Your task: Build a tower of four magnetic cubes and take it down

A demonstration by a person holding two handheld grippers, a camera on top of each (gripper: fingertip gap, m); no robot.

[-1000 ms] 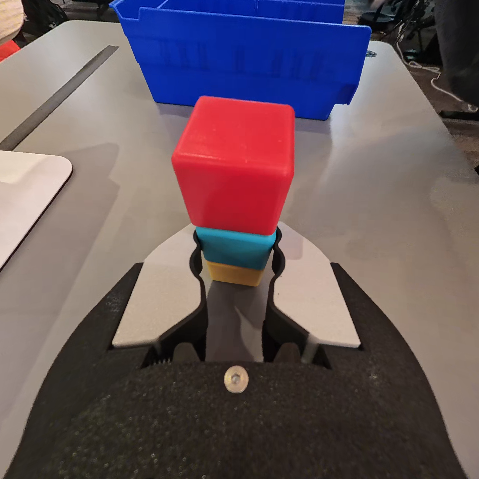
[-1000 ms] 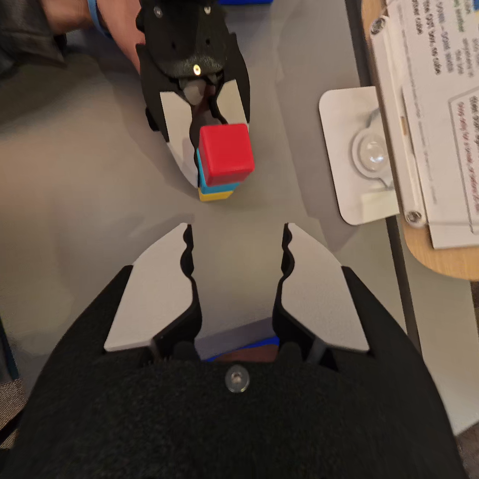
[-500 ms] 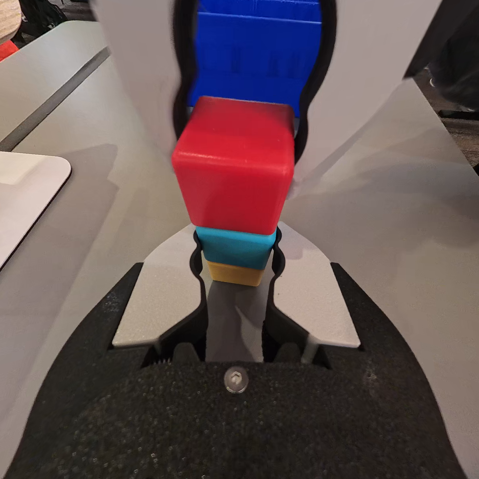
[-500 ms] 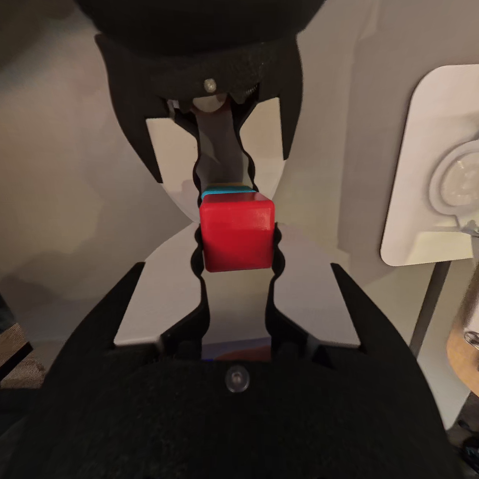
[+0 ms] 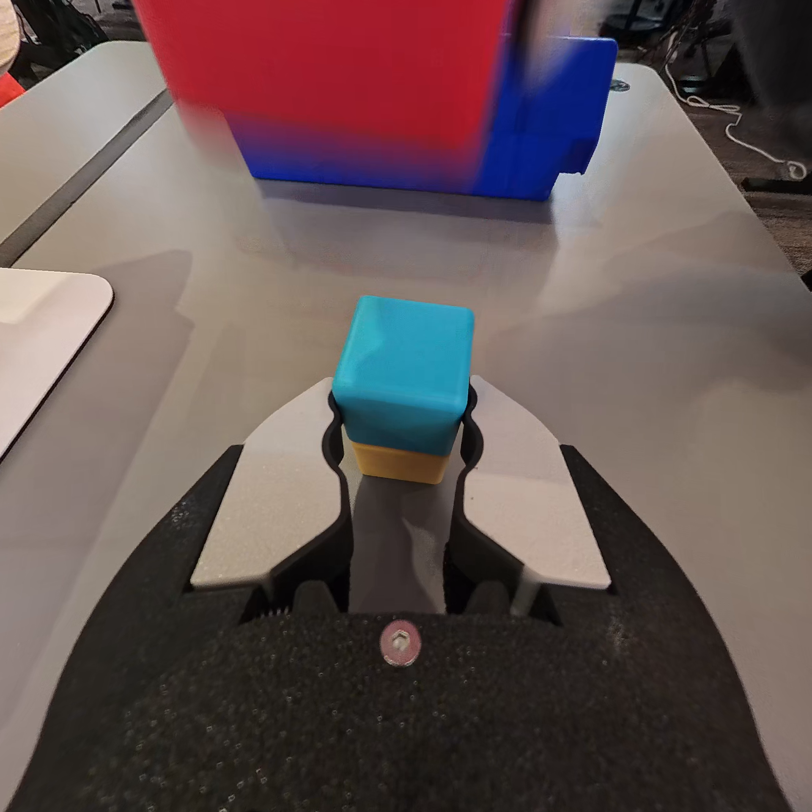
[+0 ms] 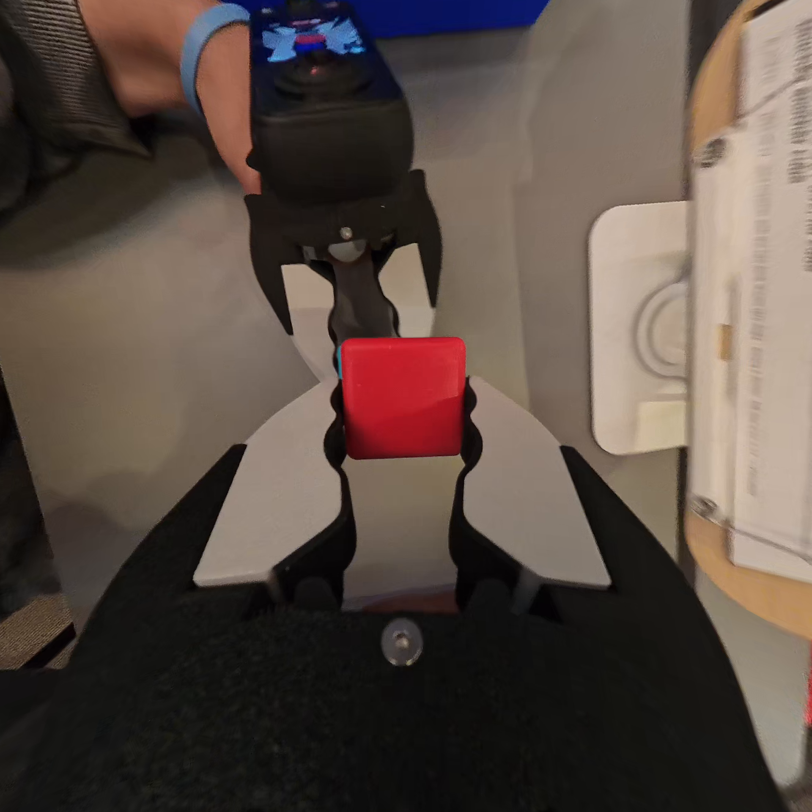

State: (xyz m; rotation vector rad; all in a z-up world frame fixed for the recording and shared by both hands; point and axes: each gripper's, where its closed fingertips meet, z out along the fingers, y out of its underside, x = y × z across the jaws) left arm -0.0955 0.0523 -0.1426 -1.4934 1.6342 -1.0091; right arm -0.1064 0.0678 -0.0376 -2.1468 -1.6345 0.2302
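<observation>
In the left wrist view, a teal cube (image 5: 402,373) sits on a yellow cube (image 5: 400,468) on the grey table (image 5: 615,351). My left gripper (image 5: 402,395) is shut on the teal cube from both sides. The red cube (image 5: 329,66) is a large blur high above the stack, apart from it. In the right wrist view, my right gripper (image 6: 402,391) is shut on the red cube (image 6: 402,395) and holds it over the stack. Only a teal sliver (image 6: 339,360) shows behind it. The left gripper's black housing (image 6: 329,145) is just beyond.
A blue bin (image 5: 545,123) stands at the table's far side. A white pad (image 5: 39,334) lies at the left and also shows in the right wrist view (image 6: 637,325). A round wooden table with papers (image 6: 755,263) is beside it. A hand with a blue wristband (image 6: 193,79) holds the left gripper.
My right gripper came in over the stack, shut on the red cube and lifted it off the teal cube. My left gripper has stayed shut on the teal cube.
</observation>
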